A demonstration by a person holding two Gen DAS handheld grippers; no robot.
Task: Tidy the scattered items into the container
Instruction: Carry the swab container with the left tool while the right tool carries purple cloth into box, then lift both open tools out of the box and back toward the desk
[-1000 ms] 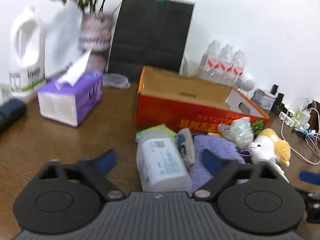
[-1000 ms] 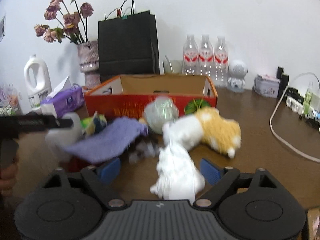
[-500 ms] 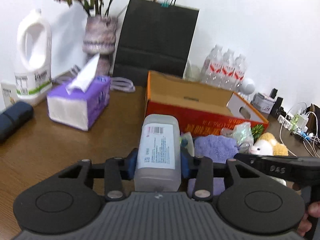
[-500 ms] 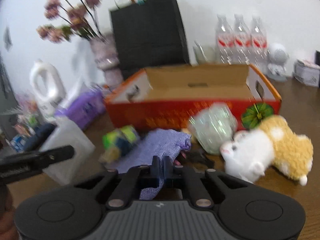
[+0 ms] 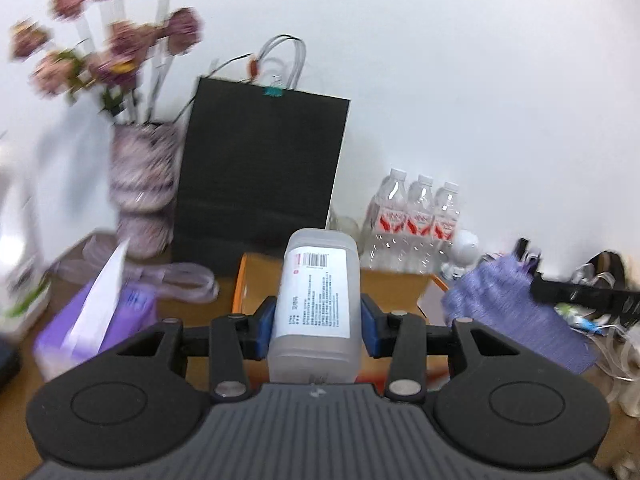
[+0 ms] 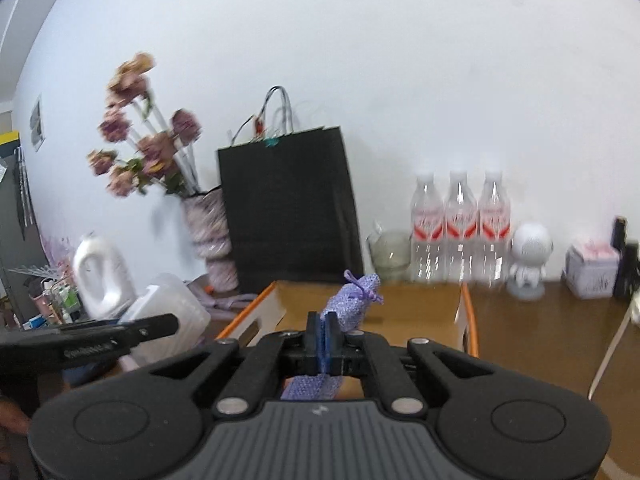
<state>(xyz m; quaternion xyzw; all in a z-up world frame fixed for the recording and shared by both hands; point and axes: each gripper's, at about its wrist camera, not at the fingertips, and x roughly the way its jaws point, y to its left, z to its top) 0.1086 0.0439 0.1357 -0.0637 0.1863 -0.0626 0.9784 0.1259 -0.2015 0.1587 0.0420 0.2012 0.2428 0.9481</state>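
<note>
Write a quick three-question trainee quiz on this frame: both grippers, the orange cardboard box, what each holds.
1. True or false: the left gripper is shut on the translucent white plastic bottle.
2. What does the right gripper pinch? A) plush toy B) purple knitted cloth C) tissue box
3. Fill in: in the right wrist view, the open orange cardboard box stands in front of the ____ paper bag.

Key
1. True.
2. B: the purple knitted cloth sits between shut pads.
3. Black: the black paper bag stands behind it.

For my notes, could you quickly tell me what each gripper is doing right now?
Left gripper: closed on the translucent bottle.
Right gripper: closed on the purple cloth.
</note>
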